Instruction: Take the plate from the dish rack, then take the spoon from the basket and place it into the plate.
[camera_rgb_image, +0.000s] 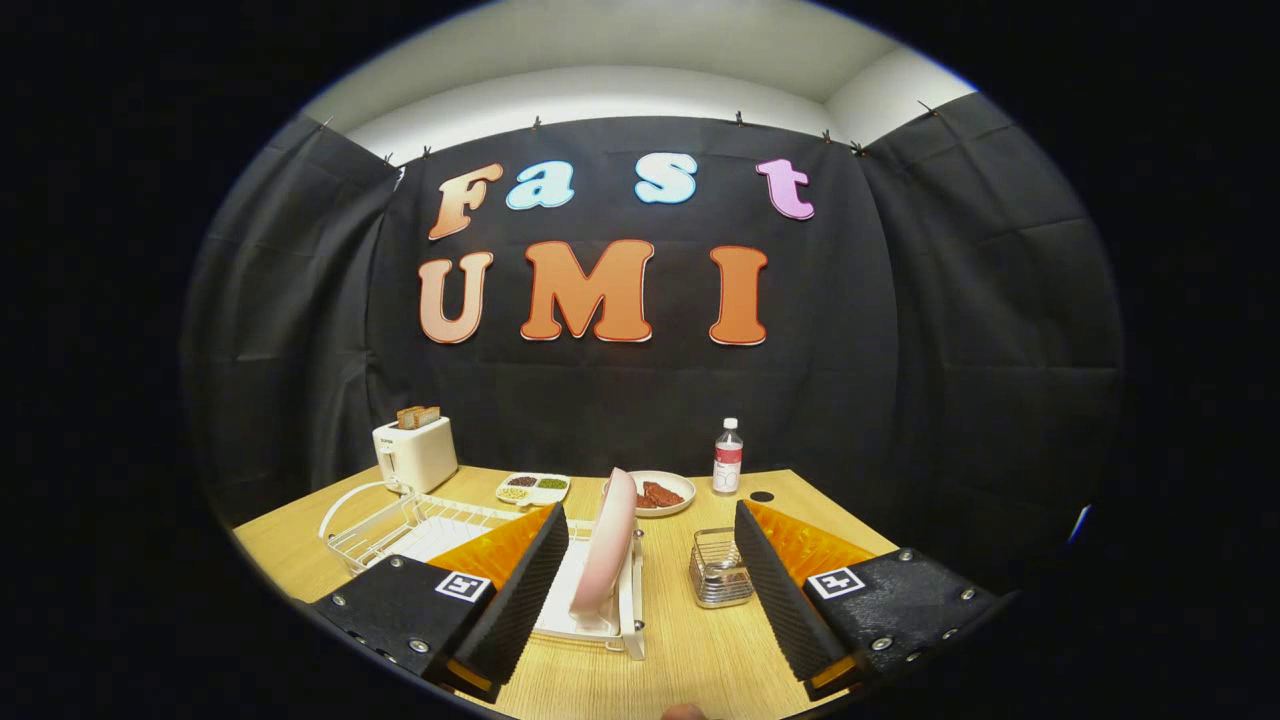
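- Hovering wide open and holding nothing, the hand-held gripper (650, 590) faces the pink plate (606, 545).
- The plate stands upright in the white dish rack (420, 525), between the fingers.
- The wire basket (720, 570) waits beside it; the spoon is too small to tell.
- Nothing is done yet.

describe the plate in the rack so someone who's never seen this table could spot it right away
On the wooden table, a white wire dish rack sits in front of a white toaster. The plate stands on edge at the rack's near end, between the open gripper's fingers, closer to the left one. It is pale pink and upright, unlike the flat bowl of food behind it.
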